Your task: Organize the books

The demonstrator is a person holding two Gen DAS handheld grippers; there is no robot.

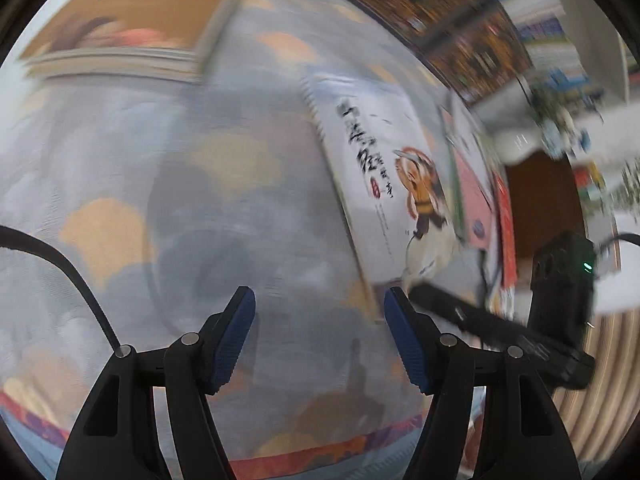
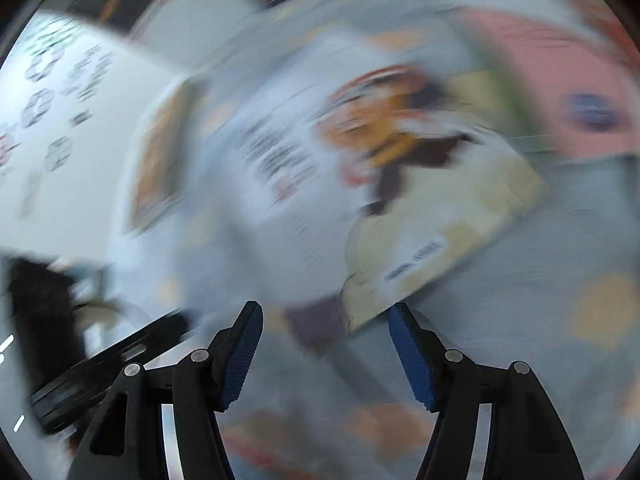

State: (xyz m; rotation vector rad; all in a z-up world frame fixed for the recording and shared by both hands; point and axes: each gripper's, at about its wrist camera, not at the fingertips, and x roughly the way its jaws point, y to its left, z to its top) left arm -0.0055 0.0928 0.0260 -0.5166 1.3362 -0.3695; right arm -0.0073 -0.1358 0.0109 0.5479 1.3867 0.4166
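Your left hand-held gripper [image 1: 320, 332] and right hand-held gripper [image 2: 326, 344] both gape empty, ready to take the white illustrated book [image 1: 384, 176] lying flat on the patterned cloth [image 1: 168, 184], its near corner by the right one.

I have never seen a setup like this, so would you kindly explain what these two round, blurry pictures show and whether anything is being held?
Each picture comes from a fisheye camera on a handheld two-finger gripper, looking along its blue-padded fingers. One view is from the left gripper, the other from the right gripper. Both stand open and hold nothing. Below them is a grey patterned cloth with books lying on it: a white book with a cartoon figure, which the right view also shows, and an orange book farther off. The right gripper also shows at the left view's right edge. The blur comes from movement.
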